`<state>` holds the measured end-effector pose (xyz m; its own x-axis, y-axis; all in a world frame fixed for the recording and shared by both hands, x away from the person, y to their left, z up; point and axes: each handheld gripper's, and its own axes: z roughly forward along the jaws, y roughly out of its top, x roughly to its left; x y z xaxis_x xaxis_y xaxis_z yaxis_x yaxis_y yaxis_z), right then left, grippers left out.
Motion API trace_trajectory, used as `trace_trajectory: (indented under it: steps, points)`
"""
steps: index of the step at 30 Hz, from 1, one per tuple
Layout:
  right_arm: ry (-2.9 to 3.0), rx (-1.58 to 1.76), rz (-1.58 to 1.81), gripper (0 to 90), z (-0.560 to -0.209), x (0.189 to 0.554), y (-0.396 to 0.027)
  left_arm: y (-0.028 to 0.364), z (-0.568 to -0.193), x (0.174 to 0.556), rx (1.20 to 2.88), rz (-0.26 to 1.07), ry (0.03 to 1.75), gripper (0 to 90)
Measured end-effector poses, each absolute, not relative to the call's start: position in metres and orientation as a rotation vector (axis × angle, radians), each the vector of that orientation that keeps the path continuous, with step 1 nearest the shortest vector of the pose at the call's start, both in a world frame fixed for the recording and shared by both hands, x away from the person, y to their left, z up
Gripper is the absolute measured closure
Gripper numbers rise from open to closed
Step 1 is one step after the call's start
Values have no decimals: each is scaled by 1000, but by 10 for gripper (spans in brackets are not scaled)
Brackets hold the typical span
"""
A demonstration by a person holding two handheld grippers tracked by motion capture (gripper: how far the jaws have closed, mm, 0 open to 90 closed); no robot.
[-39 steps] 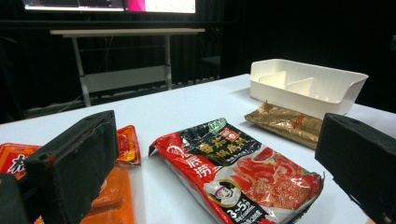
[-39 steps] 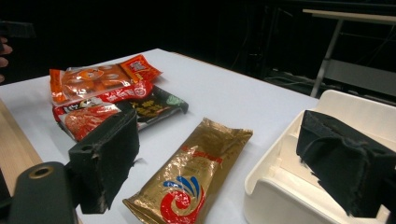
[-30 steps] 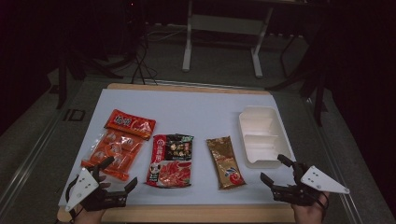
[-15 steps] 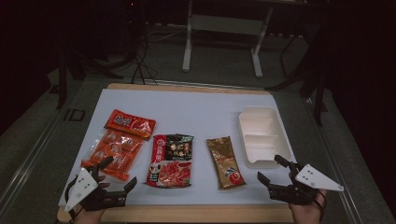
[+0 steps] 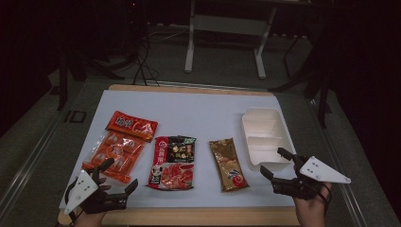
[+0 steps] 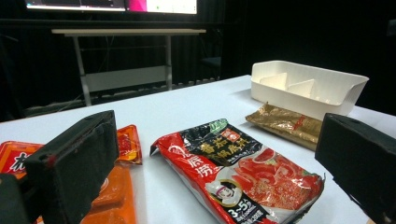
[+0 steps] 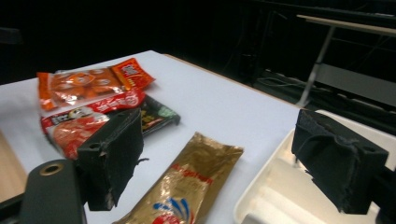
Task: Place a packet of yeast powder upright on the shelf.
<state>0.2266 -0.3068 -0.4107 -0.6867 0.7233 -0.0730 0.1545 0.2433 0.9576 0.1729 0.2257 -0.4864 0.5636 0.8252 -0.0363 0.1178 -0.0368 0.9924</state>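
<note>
Several snack packets lie on the white table sheet (image 5: 198,113). An orange bag (image 5: 113,150) and a small red packet (image 5: 131,126) lie at the left, a red and black bag (image 5: 173,162) in the middle, a gold packet (image 5: 228,163) to its right. A white divided tray (image 5: 265,137) stands at the right, empty. My left gripper (image 5: 118,176) hovers open at the front left corner, near the orange bag. My right gripper (image 5: 275,164) is open by the tray's front end. The left gripper view faces the red and black bag (image 6: 238,172); the right gripper view faces the gold packet (image 7: 187,189).
The table's wooden front edge (image 5: 198,216) runs just under both hands. Beyond the far edge are a dark floor, cables and a white-legged desk frame (image 5: 224,28). Bare sheet lies behind the packets.
My right gripper has shifted slightly left toward the tray's front end. My left gripper has barely moved. The packets and tray lie as before.
</note>
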Motion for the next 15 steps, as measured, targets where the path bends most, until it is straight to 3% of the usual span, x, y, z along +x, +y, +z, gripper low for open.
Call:
trace_trajectory:
  steps: [15]
  points:
    - [2080,792,1466,122,-383,259,-282,225,-487,174,1531,678,841,3]
